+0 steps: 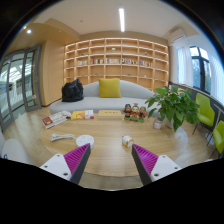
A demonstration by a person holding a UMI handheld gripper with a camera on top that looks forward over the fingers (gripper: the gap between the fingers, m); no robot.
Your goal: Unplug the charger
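My gripper (111, 152) is open and empty above the near edge of a round wooden table (110, 130). Its magenta pads (76, 158) stand wide apart. A small white block (127, 141), which may be the charger, sits on the table just ahead of the right finger. I cannot tell what it is plugged into. A white round object (85, 141) lies just ahead of the left finger. A flat white item (62, 136) lies further left.
A potted green plant (175, 105) stands on the table at the right. Books (55, 120), yellow items (108, 114) and a small box (134, 112) lie at the far side. A sofa (100, 98), bookshelves (115, 60) and green chairs (205, 112) stand beyond.
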